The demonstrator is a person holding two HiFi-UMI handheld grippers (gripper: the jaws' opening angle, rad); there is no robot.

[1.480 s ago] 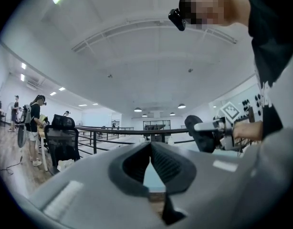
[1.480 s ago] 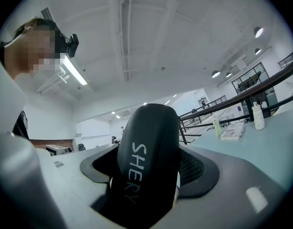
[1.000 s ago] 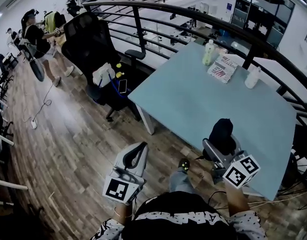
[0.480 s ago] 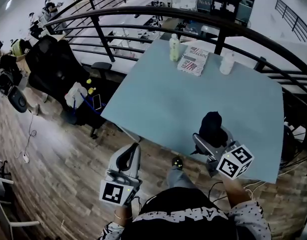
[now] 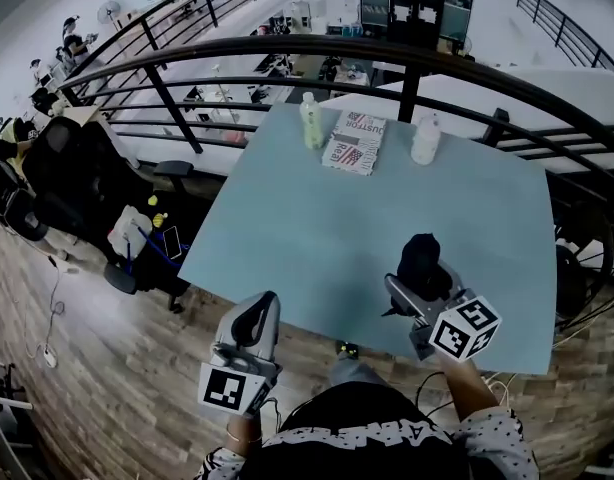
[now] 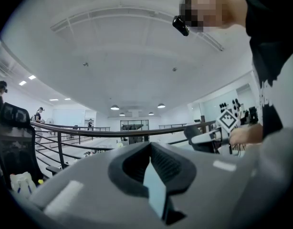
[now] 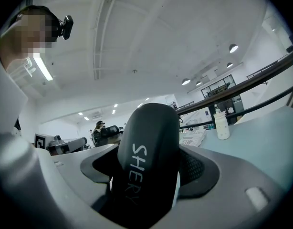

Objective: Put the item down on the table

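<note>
My right gripper [image 5: 424,286] is shut on a black oblong item [image 5: 419,262] with white lettering, held over the near right part of the light blue table [image 5: 317,218]. In the right gripper view the black item [image 7: 149,154] stands upright between the jaws and fills the middle of the picture. My left gripper [image 5: 253,320] hangs at the table's near edge, above the wooden floor. Its jaws are pressed together with nothing between them, as the left gripper [image 6: 151,168] view shows.
At the table's far edge stand a pale green bottle [image 5: 310,121], a white bottle [image 5: 425,139] and a printed paper pack [image 5: 353,140]. A black railing [image 5: 287,53] curves behind the table. A black office chair [image 5: 77,183] with small things on it stands to the left.
The view has swung to the left, so the table now lies squarely ahead. Both grippers have come closer to the table, and the right one holds the black item over its near part.
</note>
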